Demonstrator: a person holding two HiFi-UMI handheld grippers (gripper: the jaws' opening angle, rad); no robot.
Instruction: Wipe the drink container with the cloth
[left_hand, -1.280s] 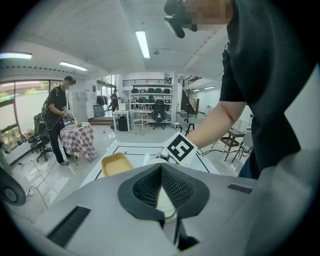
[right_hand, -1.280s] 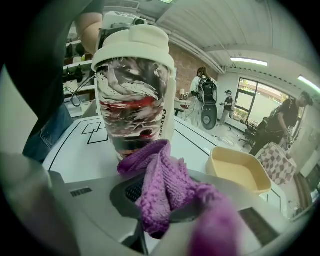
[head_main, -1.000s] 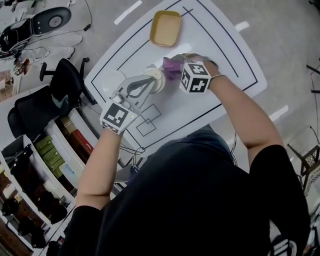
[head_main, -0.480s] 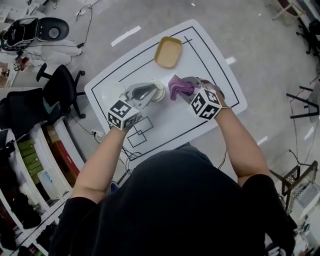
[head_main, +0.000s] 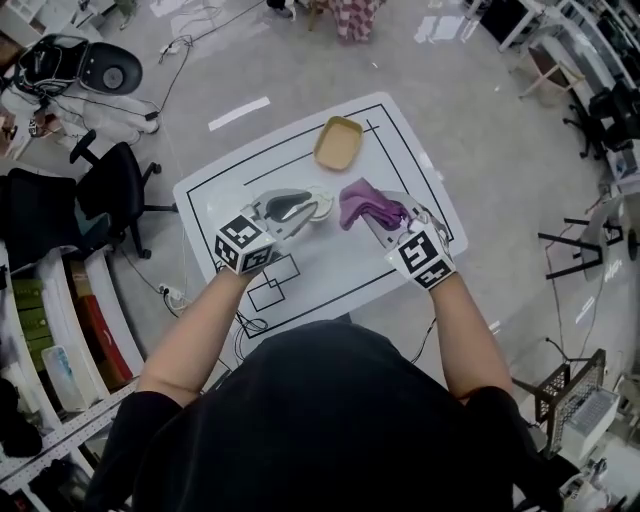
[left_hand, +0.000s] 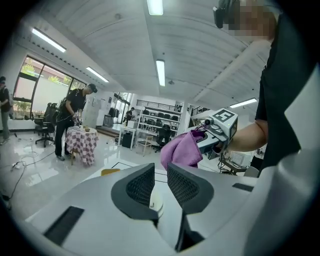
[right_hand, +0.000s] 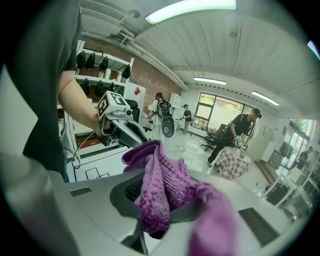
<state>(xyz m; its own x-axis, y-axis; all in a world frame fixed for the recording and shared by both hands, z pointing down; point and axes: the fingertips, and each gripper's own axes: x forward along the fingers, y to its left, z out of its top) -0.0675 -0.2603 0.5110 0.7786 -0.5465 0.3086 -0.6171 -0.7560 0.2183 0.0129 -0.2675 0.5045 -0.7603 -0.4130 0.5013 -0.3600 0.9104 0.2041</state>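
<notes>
Desk (head_main: 330, 262): white top with black outlines, filling the middle of the head view; it carries everything below.
Left tongs (left_hand: 161, 175): centre-left of the head view, tips at the drink container. The tongs are opening, a narrow gap between the pads. The container sits in line with that gap, and the pads no longer look pressed on it.
Right tongs (head_main: 388, 218): centre-right of the head view, clamped on the cloth and raised clear of the desk.
Yellow tray (head_main: 338, 143): upper centre, apart from the rest and empty as far as can be seen.
Cloth (head_main: 362, 205): purple and bunched, hanging out of the right tongs, just right of the container but not touching it.
Drink container (head_main: 322, 203): small and cream-white, in the middle of the desk at the left tips.
Risk, tipping: with the left grip loosening, a push from the cloth could slide or topple the unsupported container.
Risk, snagging: withdrawing the left tongs while a pad drags on the container could knock it over.
Risk, cloth: pinched by one fold only, it may slip out under rubbing.
</notes>
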